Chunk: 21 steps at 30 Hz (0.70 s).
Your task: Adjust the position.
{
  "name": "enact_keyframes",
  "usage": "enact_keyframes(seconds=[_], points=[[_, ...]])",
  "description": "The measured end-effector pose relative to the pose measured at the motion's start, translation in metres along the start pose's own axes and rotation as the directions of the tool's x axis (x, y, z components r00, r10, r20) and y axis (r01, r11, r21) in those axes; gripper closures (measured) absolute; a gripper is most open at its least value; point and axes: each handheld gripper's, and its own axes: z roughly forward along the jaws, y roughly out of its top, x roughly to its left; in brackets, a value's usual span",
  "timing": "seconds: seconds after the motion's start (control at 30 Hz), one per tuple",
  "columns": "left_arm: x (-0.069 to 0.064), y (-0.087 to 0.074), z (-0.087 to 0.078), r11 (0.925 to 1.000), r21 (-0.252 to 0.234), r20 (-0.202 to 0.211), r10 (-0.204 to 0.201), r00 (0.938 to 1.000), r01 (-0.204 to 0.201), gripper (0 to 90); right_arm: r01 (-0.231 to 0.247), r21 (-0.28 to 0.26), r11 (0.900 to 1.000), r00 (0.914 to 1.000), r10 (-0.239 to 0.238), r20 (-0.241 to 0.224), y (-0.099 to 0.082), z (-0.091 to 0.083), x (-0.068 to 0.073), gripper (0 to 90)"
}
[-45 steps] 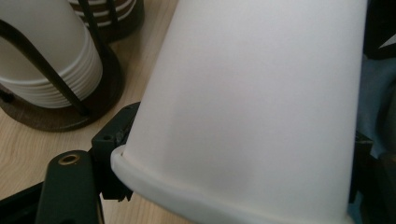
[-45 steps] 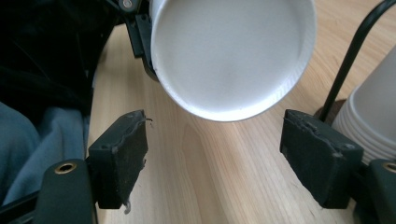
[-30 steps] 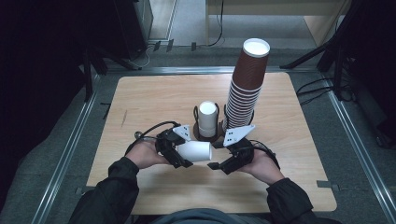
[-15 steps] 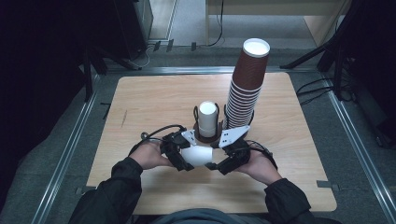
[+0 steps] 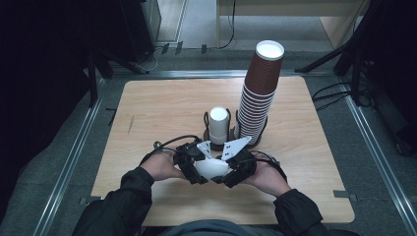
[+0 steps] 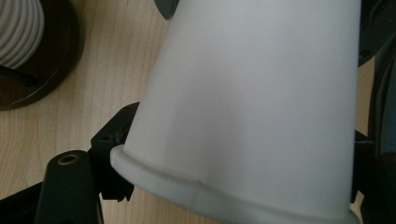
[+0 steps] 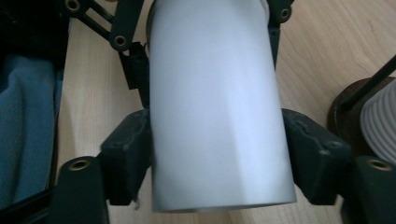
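A white paper cup (image 5: 211, 167) lies on its side just above the table's front middle, held between both grippers. My left gripper (image 5: 193, 166) is shut on its rim end; in the left gripper view the cup (image 6: 252, 102) fills the space between the jaws of that gripper (image 6: 240, 161). My right gripper (image 5: 232, 170) faces it from the other side. Its jaws have just been closing, and in the right gripper view both pads (image 7: 128, 156) press the cup's (image 7: 215, 107) sides, so the right gripper (image 7: 218, 156) is shut on it.
A tall stack of brown cups (image 5: 261, 93) stands in a black holder behind my hands. Beside it is a short white cup stack (image 5: 219, 123) on a dark round base (image 6: 58, 60). The wooden table (image 5: 162, 108) ends in metal rails on each side.
The right gripper has drawn in against the cup and its jaws have narrowed onto it. Cup and both hands have shifted slightly toward the front edge.
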Motion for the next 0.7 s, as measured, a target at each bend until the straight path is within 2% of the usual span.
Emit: enact_keyframes(seconds=[0.17,0.27,0.33,0.4,0.43,0.5,0.67,0.7], points=[[0.000,0.000,-0.001,1.0000,-0.003,0.003,0.001,1.0000,-0.001,22.0,0.018,0.007,0.9998,0.9998,-0.018,0.004,0.001,-0.001,0.001,32.4],[-0.001,0.000,-0.002,0.9999,-0.011,0.004,0.000,1.0000,0.000,21.3,0.013,0.008,0.9999,0.9999,-0.013,-0.010,0.002,-0.003,0.002,32.4],[0.000,-0.001,-0.003,0.9998,-0.021,0.011,-0.007,0.9999,0.007,20.0,0.016,-0.003,0.9999,0.9999,-0.016,-0.003,0.002,-0.004,0.001,32.3],[0.001,-0.001,-0.005,0.9988,-0.034,0.014,-0.035,0.9993,0.035,13.0,0.017,-0.012,0.9998,0.9998,-0.017,-0.004,0.002,-0.006,0.001,32.3],[0.002,-0.002,-0.007,0.9983,-0.037,0.022,-0.045,0.9988,0.046,12.7,0.009,-0.011,0.9999,1.0000,-0.009,-0.004,0.001,-0.007,0.001,32.2],[0.004,-0.005,-0.011,0.9965,-0.061,0.031,-0.055,0.9980,0.057,11.6,0.011,-0.027,0.9996,0.9999,-0.011,0.005,0.000,-0.011,-0.001,32.2],[0.008,-0.012,-0.021,0.9900,-0.126,0.024,-0.062,0.9978,0.064,11.5,0.006,-0.052,0.9986,0.9998,-0.005,0.018,-0.003,-0.018,-0.006,32.1],[0.008,-0.014,-0.024,0.9858,-0.150,0.029,-0.072,0.9970,0.075,11.5,0.006,-0.057,0.9983,0.9998,-0.005,0.021,-0.003,-0.020,-0.006,32.1]])
